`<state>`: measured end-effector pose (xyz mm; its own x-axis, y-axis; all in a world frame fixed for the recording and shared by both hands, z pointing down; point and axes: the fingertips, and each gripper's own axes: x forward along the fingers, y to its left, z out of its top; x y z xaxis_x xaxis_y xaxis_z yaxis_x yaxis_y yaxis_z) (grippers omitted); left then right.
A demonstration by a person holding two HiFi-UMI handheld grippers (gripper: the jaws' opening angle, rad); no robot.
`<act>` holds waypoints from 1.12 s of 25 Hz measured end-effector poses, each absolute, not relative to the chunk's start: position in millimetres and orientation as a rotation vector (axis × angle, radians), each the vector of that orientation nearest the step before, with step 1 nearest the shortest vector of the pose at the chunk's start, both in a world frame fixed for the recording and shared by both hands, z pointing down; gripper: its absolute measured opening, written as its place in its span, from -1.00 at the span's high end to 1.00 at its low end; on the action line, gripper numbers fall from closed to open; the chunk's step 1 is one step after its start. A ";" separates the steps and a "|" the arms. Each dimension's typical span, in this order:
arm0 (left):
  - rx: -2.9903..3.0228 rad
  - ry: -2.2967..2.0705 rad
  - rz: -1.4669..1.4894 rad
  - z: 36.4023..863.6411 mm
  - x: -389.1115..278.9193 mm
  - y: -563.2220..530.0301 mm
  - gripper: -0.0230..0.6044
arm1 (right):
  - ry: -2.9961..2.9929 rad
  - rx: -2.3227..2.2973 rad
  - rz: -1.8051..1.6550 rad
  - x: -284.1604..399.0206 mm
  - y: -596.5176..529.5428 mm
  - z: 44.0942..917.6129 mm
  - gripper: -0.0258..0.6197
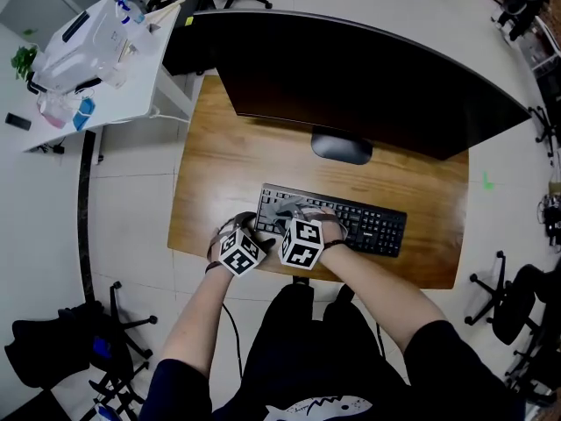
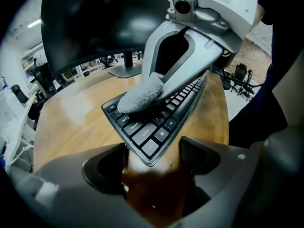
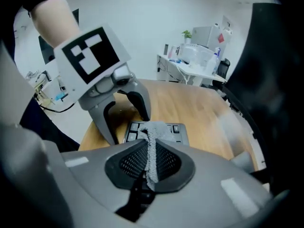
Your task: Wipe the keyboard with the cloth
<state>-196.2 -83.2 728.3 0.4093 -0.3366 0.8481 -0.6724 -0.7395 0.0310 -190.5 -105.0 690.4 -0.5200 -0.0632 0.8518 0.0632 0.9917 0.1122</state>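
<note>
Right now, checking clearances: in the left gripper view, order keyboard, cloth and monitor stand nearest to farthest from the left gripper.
1. Keyboard: corner between the left gripper tongs.
2. Cloth: lying on it, just beyond.
3. Monitor stand: far behind, upper left.

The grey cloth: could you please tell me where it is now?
In the head view, the grey fuzzy cloth rests on the left end of the black keyboard, pinched in the right gripper.
</note>
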 end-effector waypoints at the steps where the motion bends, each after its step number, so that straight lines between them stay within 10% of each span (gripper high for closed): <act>1: 2.302 -0.867 1.260 728.5 -196.1 -83.1 -0.23 | -2.091 -0.008 -0.161 -194.5 -104.9 697.1 0.83; 28: 2.314 -0.859 1.253 729.6 -200.5 -82.4 -0.23 | -1.973 0.268 0.029 -1.5 -126.9 695.3 0.83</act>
<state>-200.5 -82.4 729.6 0.4185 -0.3357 0.8439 -0.6662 -0.7450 0.0340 -1.5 -126.9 695.3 -0.3824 -0.1750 0.9073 -0.2011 0.9741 0.1031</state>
